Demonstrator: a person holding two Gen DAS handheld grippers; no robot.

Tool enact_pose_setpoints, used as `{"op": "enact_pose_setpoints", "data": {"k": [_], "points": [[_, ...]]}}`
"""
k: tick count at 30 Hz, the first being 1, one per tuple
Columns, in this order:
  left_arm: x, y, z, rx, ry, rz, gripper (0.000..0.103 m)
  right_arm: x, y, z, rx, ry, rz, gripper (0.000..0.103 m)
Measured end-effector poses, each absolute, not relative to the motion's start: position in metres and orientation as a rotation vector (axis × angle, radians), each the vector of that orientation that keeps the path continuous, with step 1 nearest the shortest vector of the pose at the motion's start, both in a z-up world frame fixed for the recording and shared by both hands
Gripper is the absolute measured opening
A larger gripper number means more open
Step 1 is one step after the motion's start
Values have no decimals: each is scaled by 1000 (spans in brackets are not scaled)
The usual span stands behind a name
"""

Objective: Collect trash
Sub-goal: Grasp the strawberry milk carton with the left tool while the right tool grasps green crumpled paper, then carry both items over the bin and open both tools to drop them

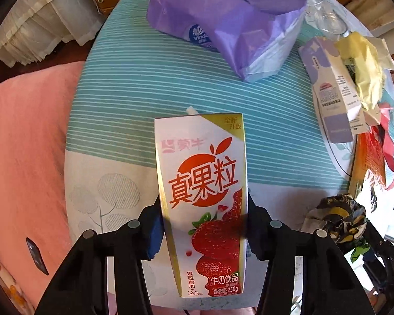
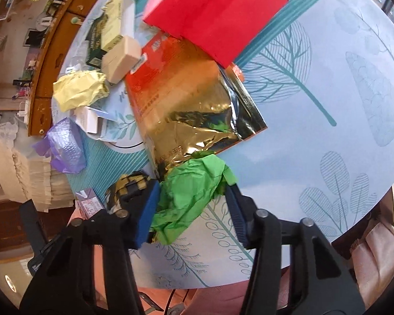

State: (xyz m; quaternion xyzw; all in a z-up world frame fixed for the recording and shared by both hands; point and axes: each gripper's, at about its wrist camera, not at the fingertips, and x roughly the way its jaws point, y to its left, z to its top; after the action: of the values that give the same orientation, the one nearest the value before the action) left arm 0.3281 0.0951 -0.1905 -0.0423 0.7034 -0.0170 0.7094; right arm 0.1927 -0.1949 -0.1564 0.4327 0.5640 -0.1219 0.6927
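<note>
left claw (image 1: 205, 228): closed on the milk carton (image 1: 201, 197), blue pads pressed on both its sides at the lower half
milk carton: white with red strawberry print, lay face up on the striped cloth (image 1: 134, 92) covering the desk, top end pointing away from camera
right claw (image 2: 190, 210): jaws either side of the green paper (image 2: 189, 197); left pad touched the wad, right pad at its edge, firm squeeze could not be told
green paper: crumpled, sat on the desk (image 2: 328, 105) at the near corner of the gold bag (image 2: 197, 105), touching it
gold bag: flat foil pouch, orange upper part, lay on desk; red paper (image 2: 215, 18) overlapped its far end
other trash, left view: purple tissue pack (image 1: 223, 21) far side, lilac box (image 1: 331, 89) and yellow wad (image 1: 362, 71) at right, dark patterned wad (image 1: 341, 220) near the right finger
other trash, right view: yellow wad (image 2: 78, 92), beige box (image 2: 120, 57), purple bag (image 2: 63, 147), black-and-gold wad (image 2: 128, 186) just beside the left pad
beyond desk: pink fabric (image 1: 26, 144)
</note>
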Motion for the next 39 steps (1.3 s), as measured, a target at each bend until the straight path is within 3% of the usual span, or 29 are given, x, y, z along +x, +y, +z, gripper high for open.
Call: {"op": "enact_pose_setpoints", "data": {"k": [2, 3, 14, 23, 32, 39], "points": [[321, 94, -181, -78, 1533, -36, 52, 191, -193, -149, 932, 1255, -260, 36], [318, 94, -177, -77, 1522, -38, 52, 189, -192, -145, 923, 1253, -248, 28], [232, 90, -66, -70, 1249, -119, 52, 144, -194, -83, 752, 1192, -65, 28], [95, 79, 29, -117, 975, -175, 52, 67, -200, -28, 624, 1091, 106, 28], [-15, 49, 56, -6, 863, -219, 52, -6, -202, -14, 572, 1071, 172, 28], [-47, 30, 27, 77, 905, -280, 52, -41, -198, -34, 600, 1106, 135, 28]]}}
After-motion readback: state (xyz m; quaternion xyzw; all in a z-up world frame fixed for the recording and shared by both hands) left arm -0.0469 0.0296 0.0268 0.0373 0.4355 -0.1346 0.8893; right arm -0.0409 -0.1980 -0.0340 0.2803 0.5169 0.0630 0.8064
